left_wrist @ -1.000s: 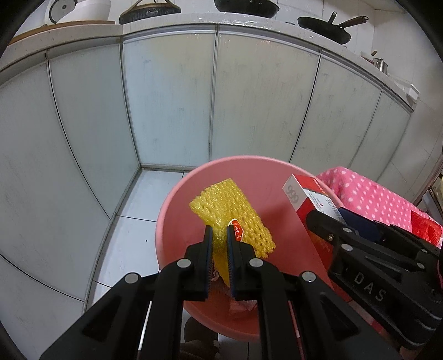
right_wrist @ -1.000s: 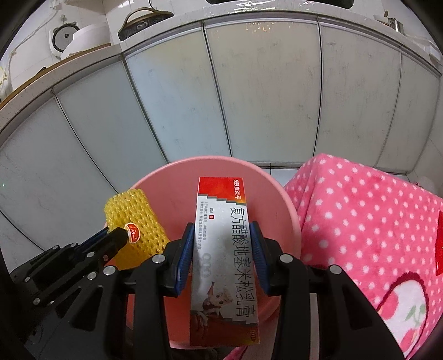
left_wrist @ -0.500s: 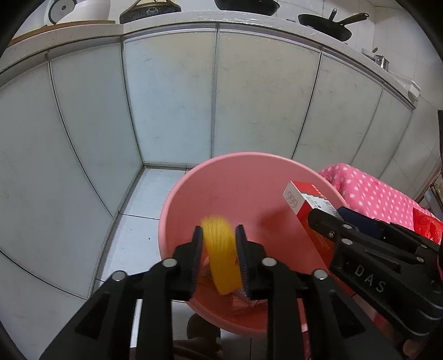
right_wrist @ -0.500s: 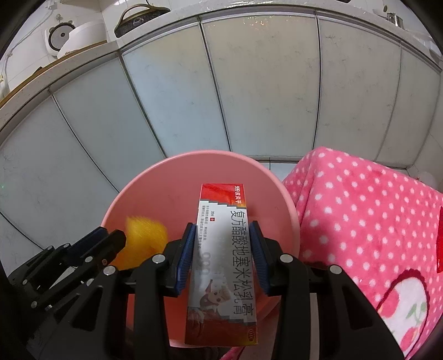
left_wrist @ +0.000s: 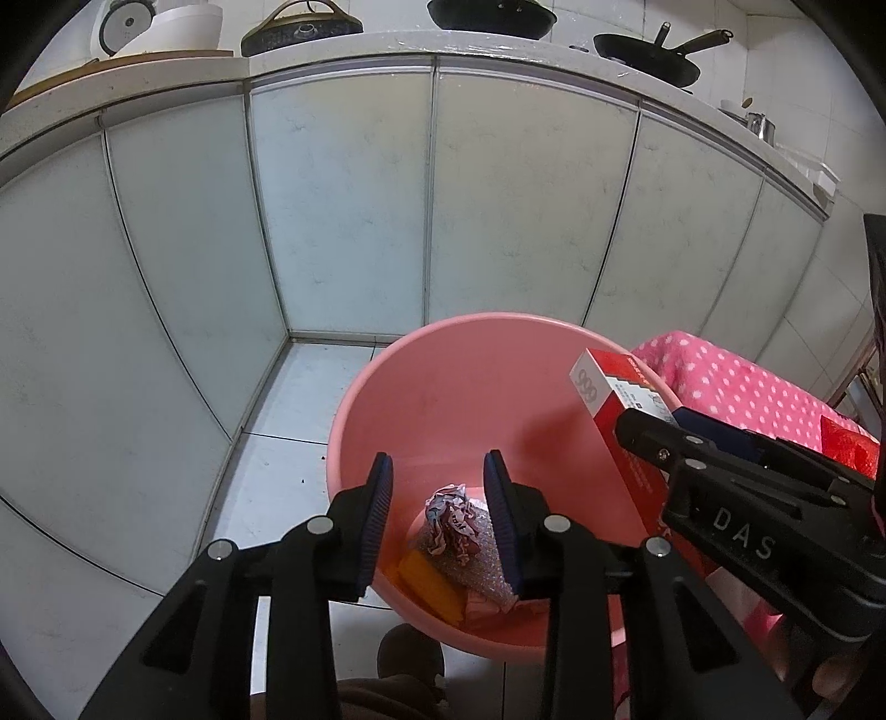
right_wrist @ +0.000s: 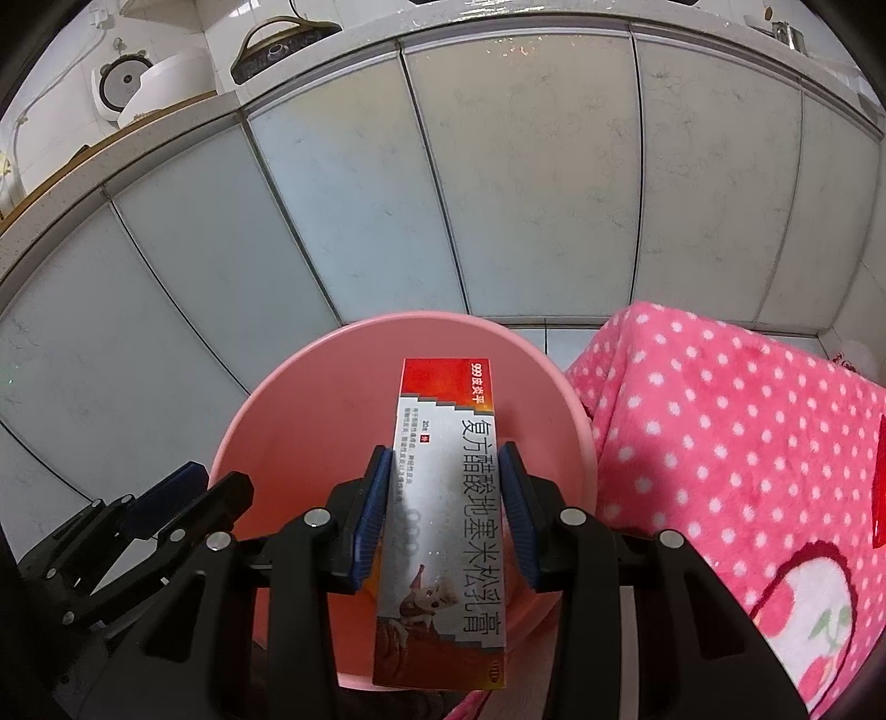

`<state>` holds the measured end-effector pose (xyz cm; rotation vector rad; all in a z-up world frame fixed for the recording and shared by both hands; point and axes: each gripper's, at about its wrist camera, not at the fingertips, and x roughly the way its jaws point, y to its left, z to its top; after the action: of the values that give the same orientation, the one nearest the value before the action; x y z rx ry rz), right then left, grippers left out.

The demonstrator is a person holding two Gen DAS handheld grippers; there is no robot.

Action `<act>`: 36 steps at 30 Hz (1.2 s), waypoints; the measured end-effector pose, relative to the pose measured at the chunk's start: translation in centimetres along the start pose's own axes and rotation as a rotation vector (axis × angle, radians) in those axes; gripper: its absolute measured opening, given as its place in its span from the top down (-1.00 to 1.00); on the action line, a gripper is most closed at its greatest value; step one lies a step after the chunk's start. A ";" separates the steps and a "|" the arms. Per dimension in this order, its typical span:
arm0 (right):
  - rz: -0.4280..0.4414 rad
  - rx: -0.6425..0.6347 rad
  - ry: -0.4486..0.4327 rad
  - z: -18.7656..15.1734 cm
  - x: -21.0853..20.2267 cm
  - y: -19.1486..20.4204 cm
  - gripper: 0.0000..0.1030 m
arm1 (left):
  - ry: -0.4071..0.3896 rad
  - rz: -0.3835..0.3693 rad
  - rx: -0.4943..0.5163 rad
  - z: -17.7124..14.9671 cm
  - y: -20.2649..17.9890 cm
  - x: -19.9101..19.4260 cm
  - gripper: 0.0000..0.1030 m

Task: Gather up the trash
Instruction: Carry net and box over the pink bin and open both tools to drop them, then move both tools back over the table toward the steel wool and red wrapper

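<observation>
Over a pink basin (left_wrist: 387, 399) standing on a pale tiled floor (left_wrist: 288, 421) before frosted cabinet doors (left_wrist: 343, 210), the left gripper (left_wrist: 437, 498) hangs with its blue-padded jaws opening and nothing pressed between them. Seen through the gap, the basin's bottom holds a crumpled wrapper (left_wrist: 451, 523), a patch of bubble wrap (left_wrist: 482, 565) beneath it, and a yellow foam net (left_wrist: 429, 581) lying at about 7 o'clock from the wrapper. At 3 o'clock in the left wrist view, the right gripper (right_wrist: 446, 509) is clamped on a red-and-silver ointment box (right_wrist: 443, 498), both pads pressing its long sides; the box is held lengthwise above the basin, its red end pointing toward 12 o'clock over the bowl. A pink polka-dot cloth (right_wrist: 720, 432) covers a surface just beside the basin at 3 o'clock in the right wrist view. On the countertop (left_wrist: 332, 52) above the cabinets sit a white rice cooker (left_wrist: 155, 27) and dark pans (left_wrist: 648, 52).
</observation>
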<state>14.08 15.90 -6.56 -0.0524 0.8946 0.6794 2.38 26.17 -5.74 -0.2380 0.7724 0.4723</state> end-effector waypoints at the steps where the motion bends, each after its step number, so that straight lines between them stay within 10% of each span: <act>1: 0.001 -0.002 0.000 -0.1 -0.1 0.0 0.21 | 0.000 -0.001 0.001 0.0 0.0 -0.1 0.35; 36: -0.083 -0.027 -0.073 -2.1 -8.0 -1.9 0.20 | -0.073 -0.044 0.044 0.2 -2.0 -5.6 0.35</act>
<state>10.17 9.56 -2.49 -0.0882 0.8092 0.6125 0.02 22.72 -1.55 -0.1956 0.7042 0.4195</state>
